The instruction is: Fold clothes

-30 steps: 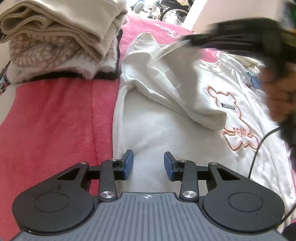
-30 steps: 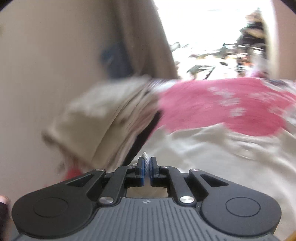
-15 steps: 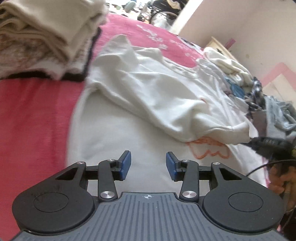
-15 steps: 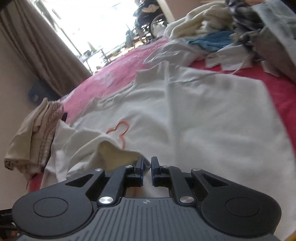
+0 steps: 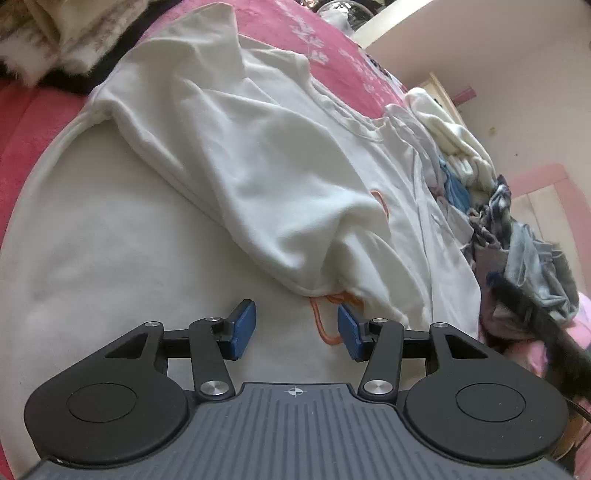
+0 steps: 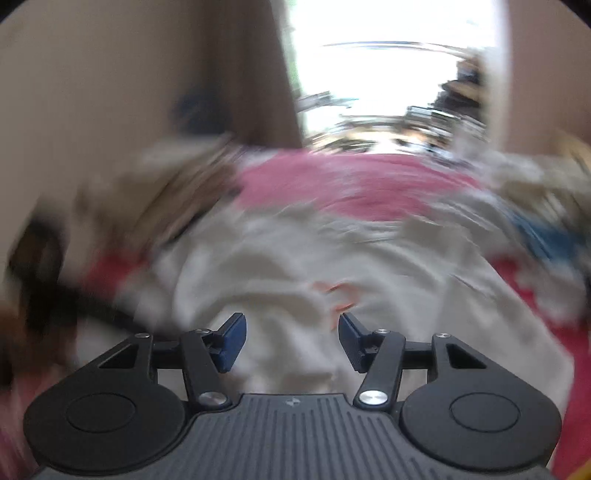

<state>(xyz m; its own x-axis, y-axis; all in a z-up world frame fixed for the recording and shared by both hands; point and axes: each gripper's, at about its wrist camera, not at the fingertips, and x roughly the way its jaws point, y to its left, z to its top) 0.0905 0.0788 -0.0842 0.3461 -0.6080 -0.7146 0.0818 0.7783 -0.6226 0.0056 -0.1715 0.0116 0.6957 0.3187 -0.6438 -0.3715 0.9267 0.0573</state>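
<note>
Pink bedding (image 5: 22, 147) lies partly hidden under the white shirt (image 5: 110, 240); both hand-held grippers, left (image 5: 296, 329) and right (image 6: 291, 341), are opening, empty.

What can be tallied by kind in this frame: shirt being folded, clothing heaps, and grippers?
White shirt laid flat, sleeve folded in: 1
Clothing heaps: 2, the folded stack and the unsorted pile
Grippers, jaws opening, nothing between: 2, left gripper, right gripper
Total: 5

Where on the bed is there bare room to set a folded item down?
Bare pink blanket lies left of the white T-shirt, below the folded stack. The right side is crowded with a heap of loose clothes.
</note>
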